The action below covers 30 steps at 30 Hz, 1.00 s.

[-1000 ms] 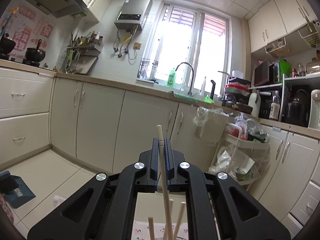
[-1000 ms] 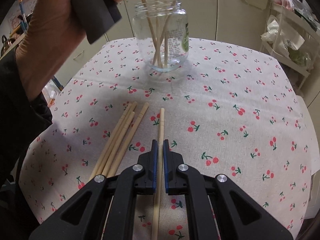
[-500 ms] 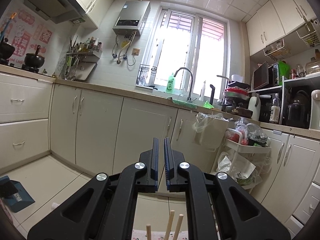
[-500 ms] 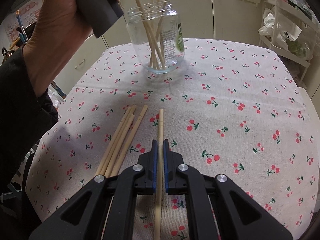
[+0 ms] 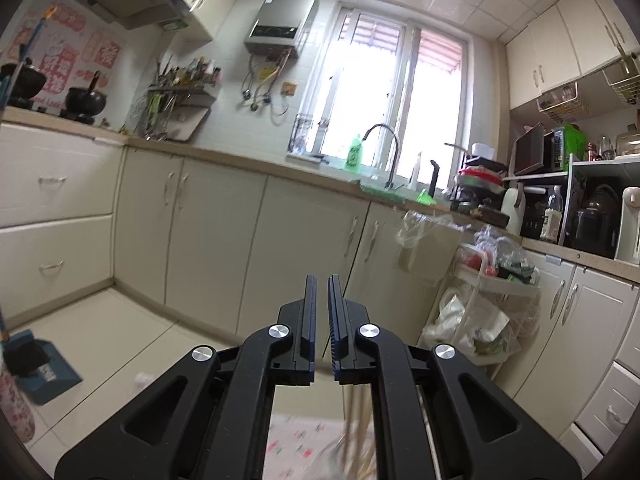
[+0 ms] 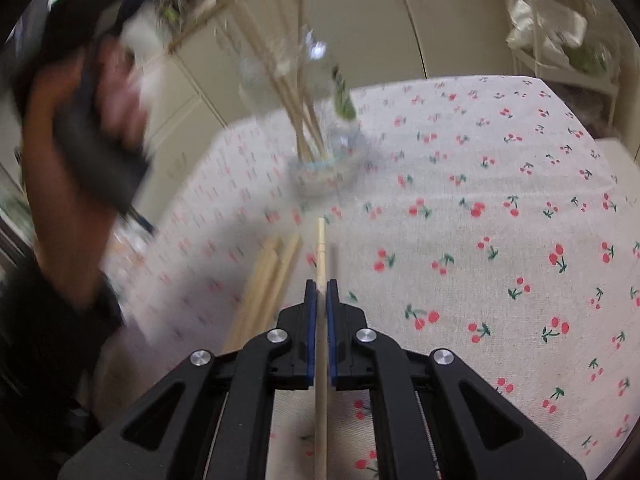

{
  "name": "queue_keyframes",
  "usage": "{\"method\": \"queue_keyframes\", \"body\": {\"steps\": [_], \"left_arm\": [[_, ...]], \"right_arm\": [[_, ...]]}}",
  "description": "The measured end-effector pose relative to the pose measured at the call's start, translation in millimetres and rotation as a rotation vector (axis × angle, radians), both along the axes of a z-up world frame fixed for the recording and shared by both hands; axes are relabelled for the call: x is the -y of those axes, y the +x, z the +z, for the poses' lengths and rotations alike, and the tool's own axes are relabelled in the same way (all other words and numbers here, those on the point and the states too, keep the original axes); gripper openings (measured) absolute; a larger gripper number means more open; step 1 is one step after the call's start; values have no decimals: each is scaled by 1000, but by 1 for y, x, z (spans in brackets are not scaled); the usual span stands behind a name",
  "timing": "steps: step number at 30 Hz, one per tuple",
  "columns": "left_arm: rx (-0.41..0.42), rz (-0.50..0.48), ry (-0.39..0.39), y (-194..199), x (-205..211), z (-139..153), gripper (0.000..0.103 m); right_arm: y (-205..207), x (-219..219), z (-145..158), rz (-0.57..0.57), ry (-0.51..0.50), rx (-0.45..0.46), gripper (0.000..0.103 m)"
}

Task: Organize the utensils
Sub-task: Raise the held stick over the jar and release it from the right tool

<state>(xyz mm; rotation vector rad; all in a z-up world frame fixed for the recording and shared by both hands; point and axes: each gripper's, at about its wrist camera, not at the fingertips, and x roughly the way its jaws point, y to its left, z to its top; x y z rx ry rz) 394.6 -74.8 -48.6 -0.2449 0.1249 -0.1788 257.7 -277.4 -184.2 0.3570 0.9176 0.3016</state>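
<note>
1. Left gripper: jaws together, nothing between them; left of the glass jar, held by a hand.
2. Loose chopsticks: on the cherry-print cloth, in front of the jar.
3. Right gripper: clamped on one chopstick, in front of the jar.
4. Judgement: chopstick light, stiff, smooth, likely to swivel; grip mid-length. Jar fragile.

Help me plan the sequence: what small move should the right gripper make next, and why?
Probably lift and carry toward the glass jar. The right gripper is shut on one chopstick, the jar already holds several, and more loose chopsticks lie on the cherry tablecloth.
</note>
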Motion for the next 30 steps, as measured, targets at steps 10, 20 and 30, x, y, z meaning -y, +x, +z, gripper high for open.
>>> {"method": "queue_keyframes", "body": {"steps": [10, 20, 30], "left_arm": [[-298, 24, 17, -48, -35, -93, 46], [-334, 19, -8, -58, -45, -121, 49], [-337, 22, -35, -49, -44, -116, 54]], "right_arm": [[21, 12, 108, -119, 193, 404, 6], [109, -14, 161, -210, 141, 693, 6], [159, -29, 135, -286, 5, 708, 6]]}}
